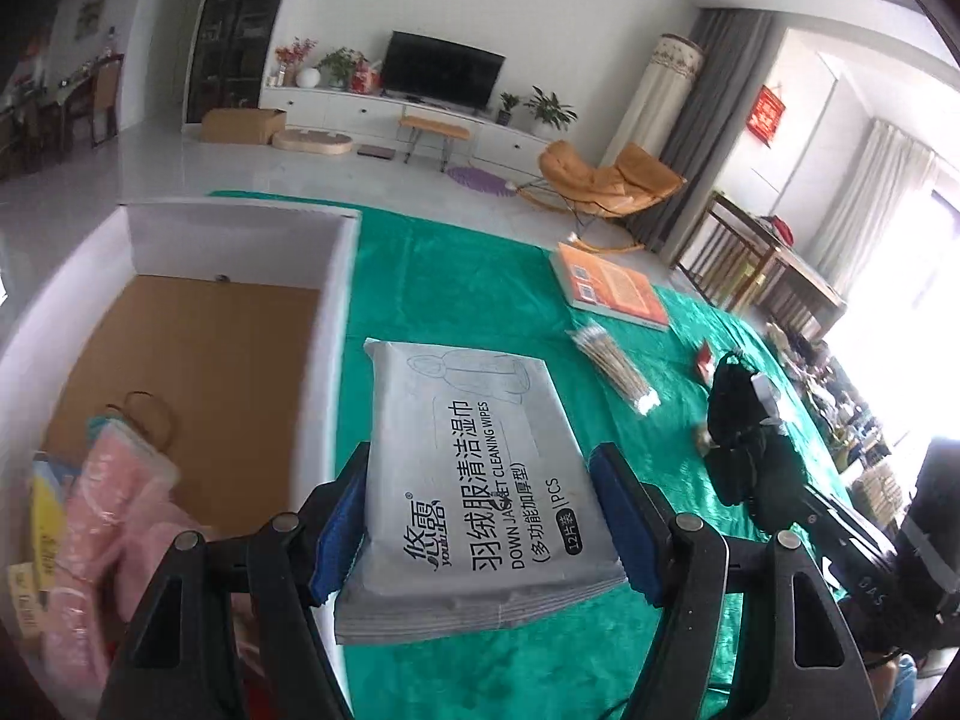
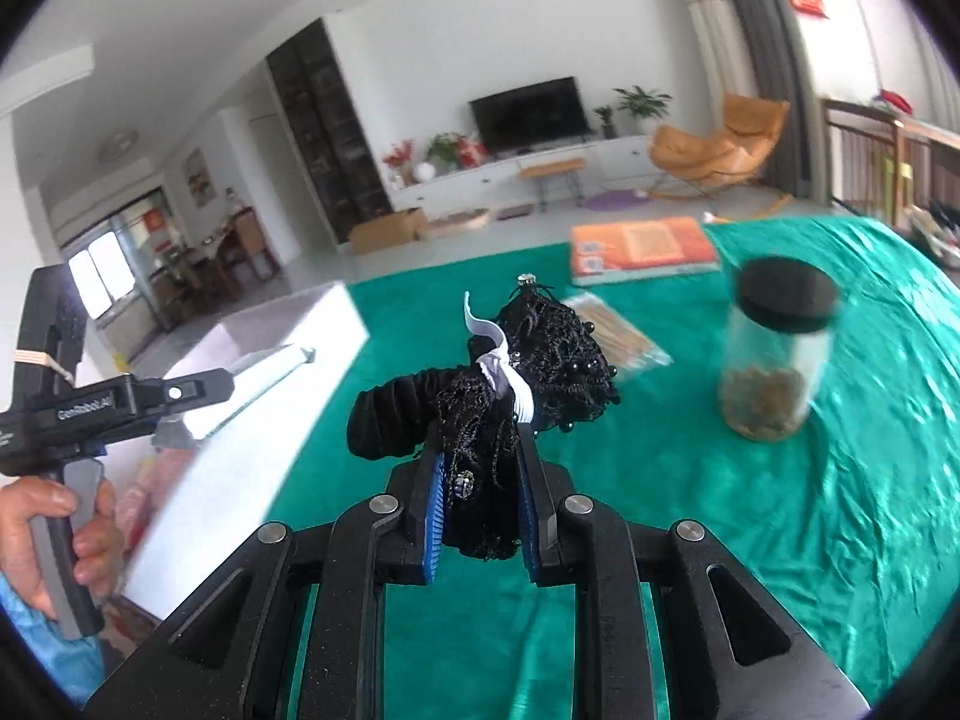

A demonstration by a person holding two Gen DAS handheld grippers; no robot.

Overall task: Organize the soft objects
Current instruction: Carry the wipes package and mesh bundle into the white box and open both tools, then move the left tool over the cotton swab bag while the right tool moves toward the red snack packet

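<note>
Across the whole tabletop there's a shiny green satin cloth point(image 1: 456, 276), and at its left edge sits the big white cardboard box with a brown floor point(image 1: 240, 222), already holding some pink soft packets point(image 1: 108, 498) in the near corner. Left gripper point(image 1: 480, 516) is clamped on a flat grey pack of down-jacket cleaning wipes point(image 1: 468, 468), carried clear of the cloth just beside the box wall. Right gripper point(image 2: 480, 480) has its jaws pinched narrow on a black lace-and-velvet hair scrunchie with a white tag point(image 2: 510, 360), also off the table.

Stuff like the orange booklet point(image 1: 612, 285), the clear jar with a black lid point(image 2: 774, 348) and the bag of cotton swabs point(image 1: 612, 369) isn't soft, so I'd leave it alone.

Tip for the drop: get the wipes fully over the rim and low before letting go, ideally onto bare floor next to the pink packets. Keep the scrunchie hand back so the two grippers don't bump.
</note>
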